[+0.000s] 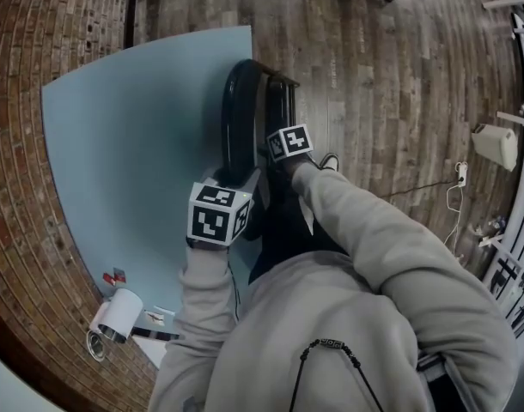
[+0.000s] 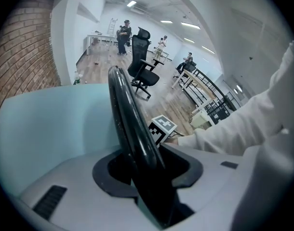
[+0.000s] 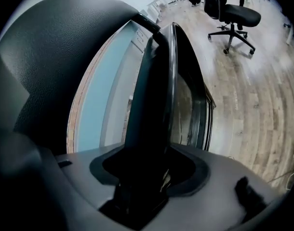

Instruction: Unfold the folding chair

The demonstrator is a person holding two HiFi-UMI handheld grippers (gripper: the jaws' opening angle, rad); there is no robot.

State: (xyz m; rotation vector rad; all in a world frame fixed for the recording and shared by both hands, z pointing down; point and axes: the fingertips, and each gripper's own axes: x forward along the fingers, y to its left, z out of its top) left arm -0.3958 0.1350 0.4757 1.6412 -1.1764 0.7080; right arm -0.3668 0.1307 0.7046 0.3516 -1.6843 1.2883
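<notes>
The folding chair (image 1: 245, 118) is black and stands folded flat on the wooden floor, at the right edge of a pale blue mat (image 1: 133, 144). My left gripper (image 1: 234, 178) reaches down onto the chair's left panel. In the left gripper view a glossy black rounded edge of the chair (image 2: 125, 109) runs straight through the left gripper (image 2: 147, 177), which is shut on it. My right gripper (image 1: 277, 160) sits on the chair's right side. In the right gripper view a dark chair panel with its tube (image 3: 156, 95) fills the right gripper (image 3: 142, 177), which is shut on it.
A white roll (image 1: 118, 314) and small bits lie at the mat's near corner. A white box (image 1: 496, 144), a cable and metal racks (image 1: 521, 256) line the right. A black office chair (image 2: 143, 64) and several people stand far off in the room.
</notes>
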